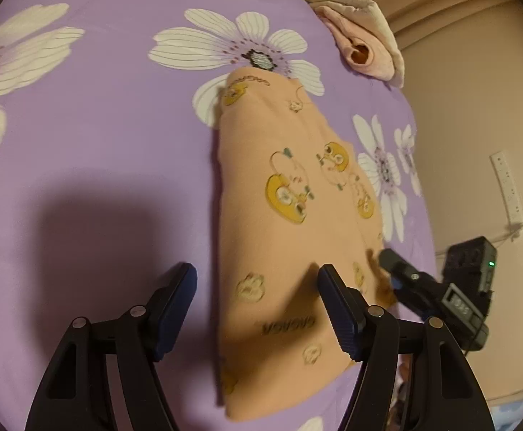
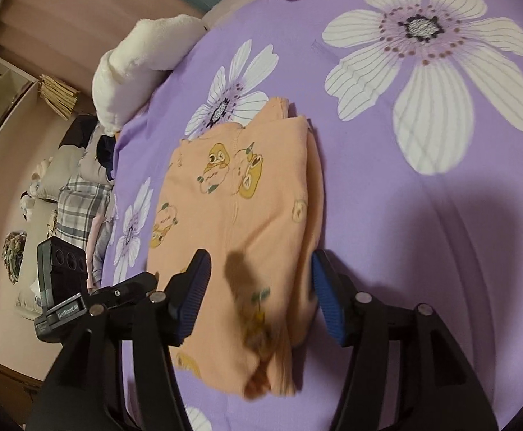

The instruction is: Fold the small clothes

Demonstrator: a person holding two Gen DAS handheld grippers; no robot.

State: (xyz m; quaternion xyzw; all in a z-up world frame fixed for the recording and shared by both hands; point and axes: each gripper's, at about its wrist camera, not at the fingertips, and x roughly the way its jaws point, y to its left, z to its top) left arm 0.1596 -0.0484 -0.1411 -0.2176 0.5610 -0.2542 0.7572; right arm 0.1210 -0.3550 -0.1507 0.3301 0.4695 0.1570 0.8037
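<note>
Garment: the peach garment lies on the bed, long axis running away from you.
Claws: left claw and right claw both wide, empty, over its near end.

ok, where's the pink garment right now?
The pink garment is bunched at the bed's far edge, upper right in the left wrist view, beyond the orange garment.

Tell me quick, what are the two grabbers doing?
Left gripper: open, holding nothing, above the orange garment.
Right gripper: open, holding nothing.
</note>
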